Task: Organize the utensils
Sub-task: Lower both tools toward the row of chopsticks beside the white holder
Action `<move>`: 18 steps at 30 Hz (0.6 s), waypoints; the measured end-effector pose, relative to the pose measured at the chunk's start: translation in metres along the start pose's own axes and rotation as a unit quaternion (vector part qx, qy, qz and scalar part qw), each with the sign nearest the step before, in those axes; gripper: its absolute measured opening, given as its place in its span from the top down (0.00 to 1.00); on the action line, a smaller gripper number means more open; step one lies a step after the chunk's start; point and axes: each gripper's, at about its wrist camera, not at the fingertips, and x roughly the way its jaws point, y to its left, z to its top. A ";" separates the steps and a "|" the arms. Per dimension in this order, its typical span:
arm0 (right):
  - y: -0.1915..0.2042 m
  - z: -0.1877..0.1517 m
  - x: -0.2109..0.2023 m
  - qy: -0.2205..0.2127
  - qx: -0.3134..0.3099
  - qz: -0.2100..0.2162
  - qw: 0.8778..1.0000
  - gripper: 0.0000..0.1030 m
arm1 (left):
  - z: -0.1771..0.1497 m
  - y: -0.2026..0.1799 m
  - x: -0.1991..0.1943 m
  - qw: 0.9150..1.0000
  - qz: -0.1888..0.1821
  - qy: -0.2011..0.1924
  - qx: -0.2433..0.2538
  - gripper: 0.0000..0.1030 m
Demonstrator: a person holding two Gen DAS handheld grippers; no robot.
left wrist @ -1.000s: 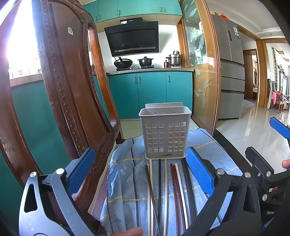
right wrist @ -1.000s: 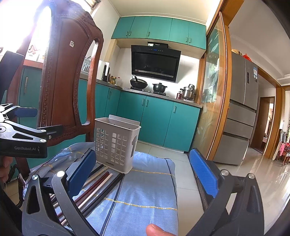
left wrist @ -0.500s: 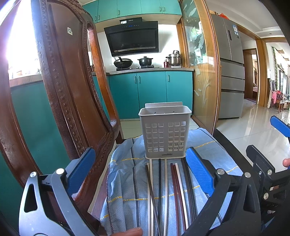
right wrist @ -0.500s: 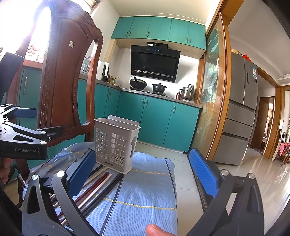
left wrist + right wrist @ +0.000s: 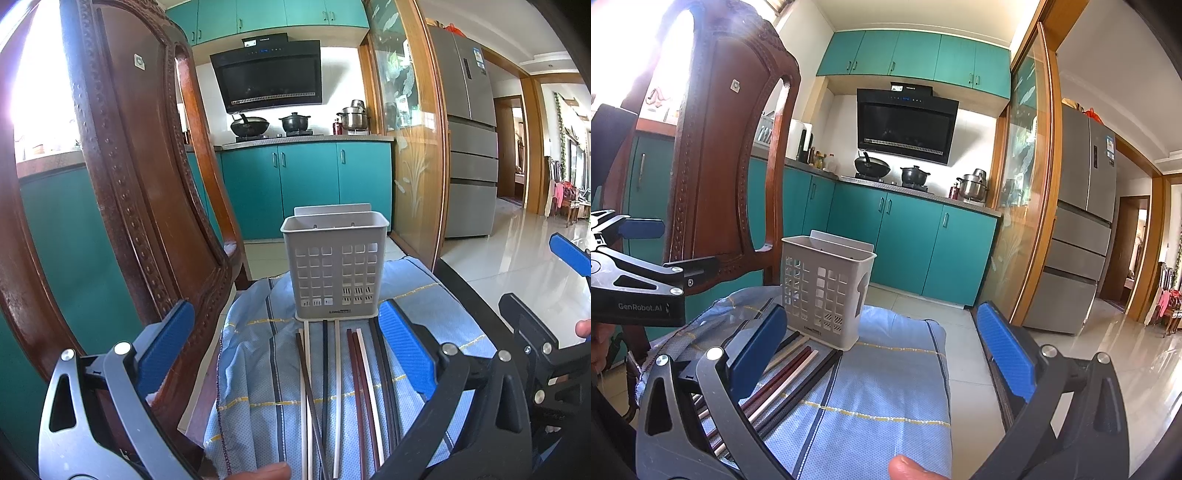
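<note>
A grey slotted utensil holder (image 5: 335, 266) stands upright and empty on a blue cloth (image 5: 255, 369). Several chopsticks (image 5: 338, 387), white, black and dark red, lie side by side on the cloth in front of it, ends towards the holder. My left gripper (image 5: 284, 350) is open and empty, hovering above the chopsticks. My right gripper (image 5: 882, 350) is open and empty, to the right of the chopsticks (image 5: 790, 376), with the holder (image 5: 825, 291) ahead to its left.
A carved wooden chair back (image 5: 140, 206) rises close on the left of the cloth. Beyond are teal kitchen cabinets (image 5: 306, 184), a glass sliding door (image 5: 406, 147) and a fridge (image 5: 469, 147). The cloth's right edge (image 5: 945, 369) drops to tiled floor.
</note>
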 end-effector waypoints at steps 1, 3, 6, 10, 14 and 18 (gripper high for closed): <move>0.000 0.000 0.000 0.000 0.002 0.001 1.000 0.02 | 0.000 -0.001 0.000 1.000 0.000 0.000 0.000 0.03; 0.001 0.000 0.001 0.001 0.001 0.000 1.000 0.02 | 0.000 0.000 0.000 1.000 0.000 0.000 0.001 0.03; 0.003 -0.001 0.002 0.004 -0.002 -0.002 1.000 0.02 | -0.001 -0.001 0.001 1.000 0.001 0.001 0.003 0.03; 0.004 -0.001 0.003 0.004 0.000 -0.001 1.000 0.02 | 0.000 -0.002 0.001 1.000 0.002 0.002 0.003 0.03; 0.004 -0.001 0.004 0.011 -0.002 0.002 1.000 0.02 | -0.001 -0.003 0.004 1.000 0.005 0.009 0.006 0.03; 0.002 -0.003 0.016 0.046 0.007 0.015 0.999 0.02 | -0.004 -0.004 0.011 0.999 0.016 0.029 0.012 0.03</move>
